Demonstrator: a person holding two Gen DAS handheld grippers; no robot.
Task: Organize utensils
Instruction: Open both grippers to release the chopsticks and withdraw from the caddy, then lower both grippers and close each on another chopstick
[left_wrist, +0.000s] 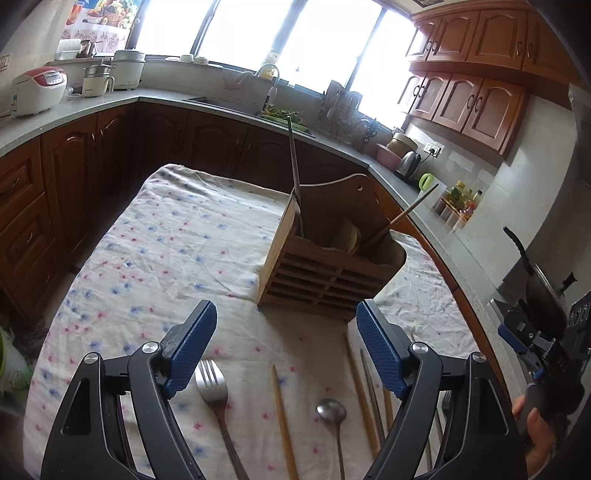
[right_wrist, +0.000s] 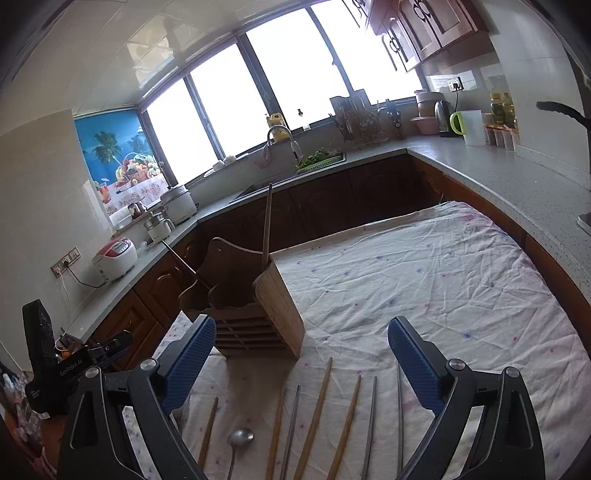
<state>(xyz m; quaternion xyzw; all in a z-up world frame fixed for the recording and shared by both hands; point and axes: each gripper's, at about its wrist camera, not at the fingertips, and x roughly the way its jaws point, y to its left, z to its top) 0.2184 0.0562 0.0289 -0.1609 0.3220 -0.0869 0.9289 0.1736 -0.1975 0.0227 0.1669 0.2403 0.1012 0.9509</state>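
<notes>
Between picks: left gripper (left_wrist: 286, 345) and right gripper (right_wrist: 302, 352) both hover, fingers spread wide, empty. Wooden caddy (left_wrist: 325, 273) already holds two chopsticks. Fork (left_wrist: 211, 382), spoon (left_wrist: 331, 410), remaining chopsticks (right_wrist: 317, 410) lie on tabletop (left_wrist: 166, 240) before caddy. Next likely: descend, close on one utensil.

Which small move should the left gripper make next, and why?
Probably lower the left gripper, which is open and empty, onto the fork lying on the cloth just below it. The wooden holder already has two sticks standing in it, while the fork, spoon and chopsticks lie loose.
</notes>
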